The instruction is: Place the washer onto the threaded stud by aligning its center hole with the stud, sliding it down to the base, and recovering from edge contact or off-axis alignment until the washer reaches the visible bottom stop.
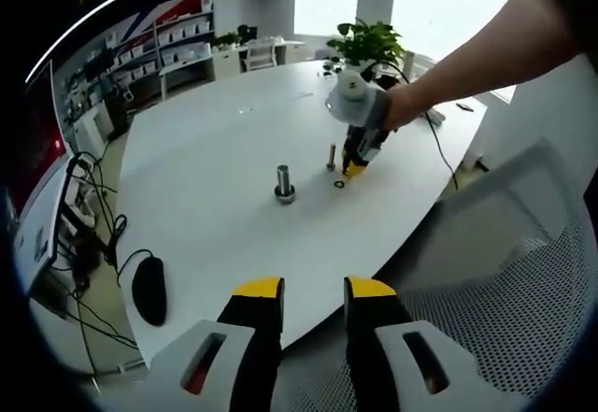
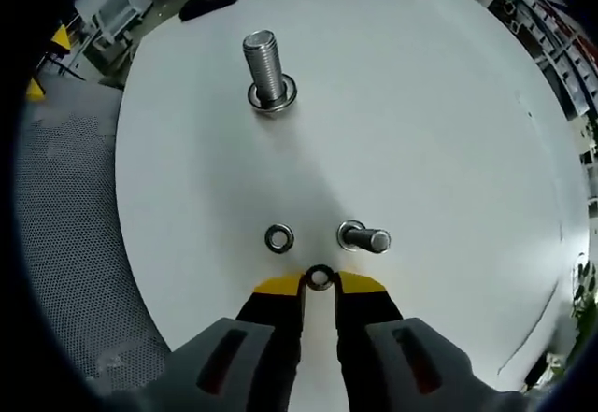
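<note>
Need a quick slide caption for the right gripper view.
Right gripper closing on a washer lying on the white table, beside a small stud.

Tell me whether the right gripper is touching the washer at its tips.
Touching. In the right gripper view, the washer sits wedged between the yellow tips of the right gripper, with no gap visible.

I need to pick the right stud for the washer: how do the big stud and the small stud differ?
The big stud is thicker and taller than the small stud. The big stud stands far from the right gripper, while the small stud stands close by, beside a loose washer. Both stand upright on the white table, each with a ring-like base.
</note>
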